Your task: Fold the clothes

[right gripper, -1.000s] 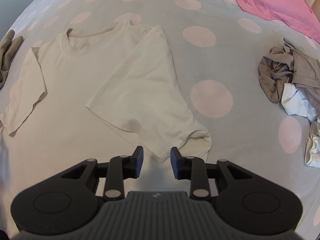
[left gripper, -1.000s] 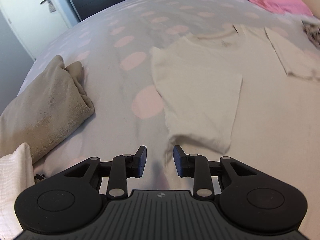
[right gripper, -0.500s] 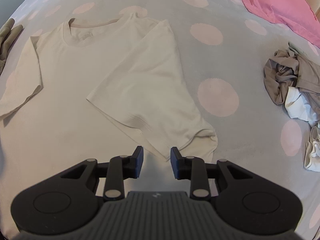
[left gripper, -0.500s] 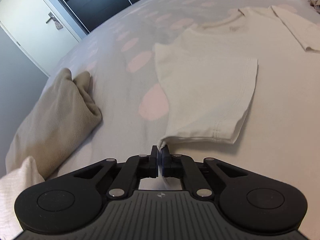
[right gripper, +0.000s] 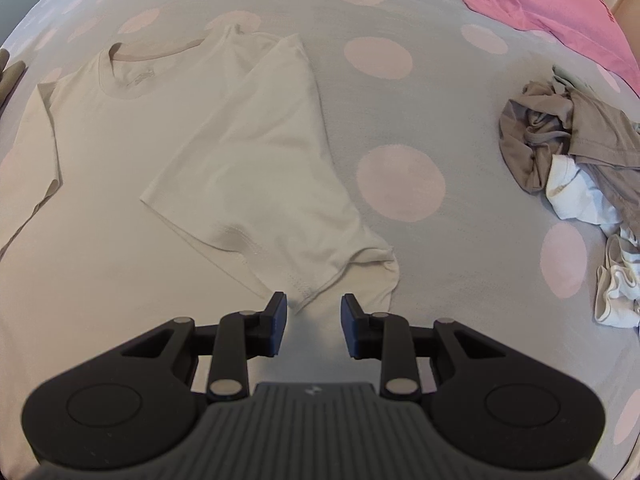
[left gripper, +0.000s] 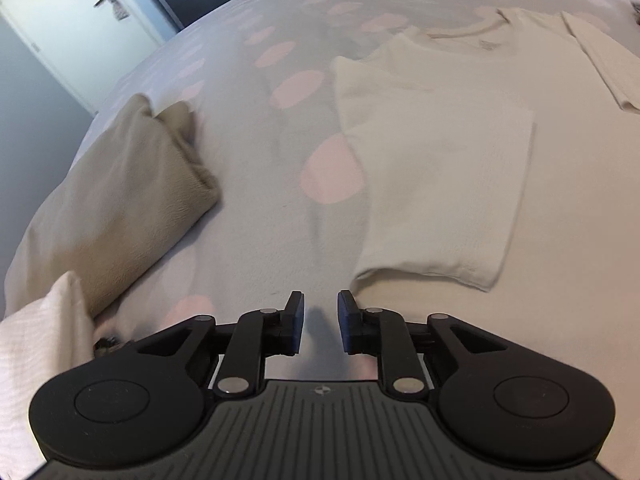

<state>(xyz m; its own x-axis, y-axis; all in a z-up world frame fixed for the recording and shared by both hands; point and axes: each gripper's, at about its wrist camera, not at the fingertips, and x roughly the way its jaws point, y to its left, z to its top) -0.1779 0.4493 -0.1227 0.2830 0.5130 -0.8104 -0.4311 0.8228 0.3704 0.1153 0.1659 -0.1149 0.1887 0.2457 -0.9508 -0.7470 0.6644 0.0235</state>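
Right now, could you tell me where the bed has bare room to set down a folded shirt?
Bare bedspread lies between the cream T-shirt and the crumpled laundry pile. Another strip runs between the shirt's sleeve and the beige garment. The right edge is crowded.

No legible text, number or brand name appears in either view. The left gripper [left gripper: 319,313] carries a small round emblem on its ribbed grey housing, too small to read. The right gripper [right gripper: 313,312] carries a small angular logo mark in the same position, with no readable letters. The cream T-shirt [right gripper: 132,128] shows a faint printed neck label inside the collar; its characters cannot be resolved. The pink fabric [right gripper: 560,4] bears small dark marks at its right edge, illegible
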